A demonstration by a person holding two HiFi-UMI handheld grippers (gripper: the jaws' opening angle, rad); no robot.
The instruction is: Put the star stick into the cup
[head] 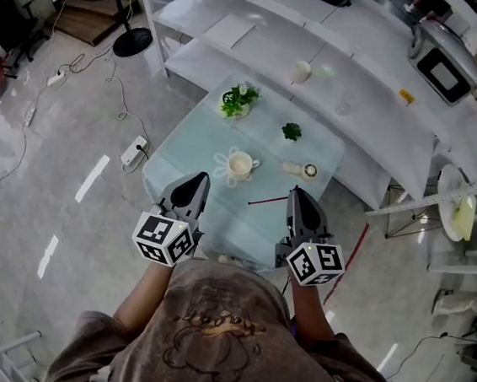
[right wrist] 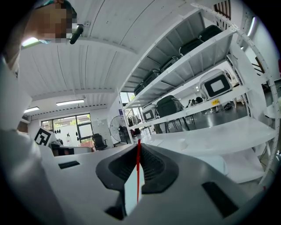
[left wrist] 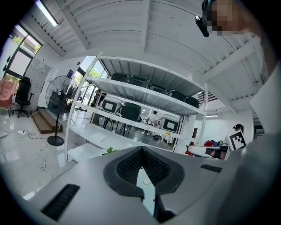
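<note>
Fingers of my right gripper (head: 296, 190) pinched the red star stick (head: 267, 201), held level above the table (head: 189, 157) and near the cup (head: 239, 166). My left gripper (head: 203, 177) was closed and empty. I judged the stick needed uprighting over the cup's mouth.

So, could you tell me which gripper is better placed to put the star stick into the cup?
Right. The right gripper is shut on the star stick, not far from the cup. The left gripper is shut and holds nothing.
</note>
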